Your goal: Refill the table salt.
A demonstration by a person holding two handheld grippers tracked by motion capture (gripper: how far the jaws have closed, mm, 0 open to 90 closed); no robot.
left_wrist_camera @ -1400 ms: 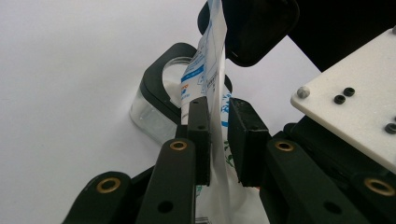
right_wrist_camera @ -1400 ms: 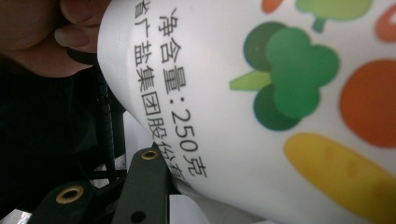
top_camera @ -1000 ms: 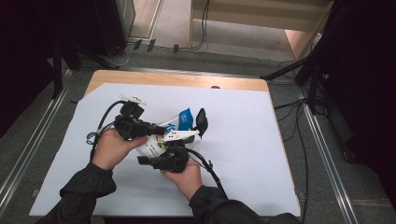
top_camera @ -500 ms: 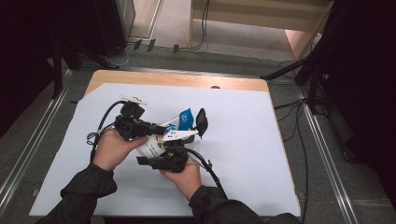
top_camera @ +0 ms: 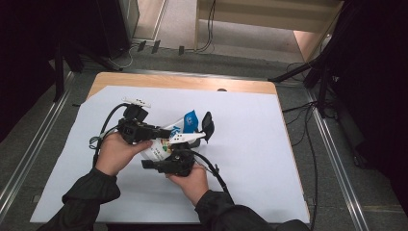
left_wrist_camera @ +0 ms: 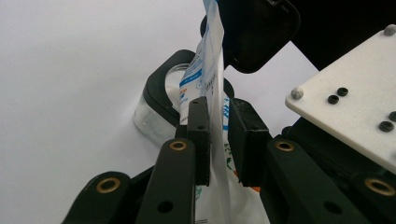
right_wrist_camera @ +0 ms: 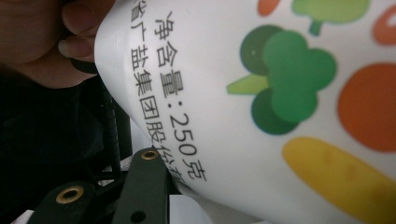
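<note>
The white plastic pouch printed with blue panels and vegetables (left_wrist_camera: 212, 116) stood pinched between the left claw's (left_wrist_camera: 219, 140) pads, while the right claw (top_camera: 166, 161) clamped its lower end.

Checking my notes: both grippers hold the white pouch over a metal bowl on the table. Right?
Not quite: the left gripper view shows a clear jar with a black rim, not a metal bowl. Both the left gripper and right gripper do hold the white pouch.

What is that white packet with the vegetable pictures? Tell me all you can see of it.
The packet is a soft white plastic pouch printed with green broccoli, orange and yellow vegetables, black Chinese characters and "250". Its other end is blue. It is held off the table, its blue end tilted toward a clear container with a black rim. The left gripper pinches its thin edge; the right gripper supports its body.
</note>
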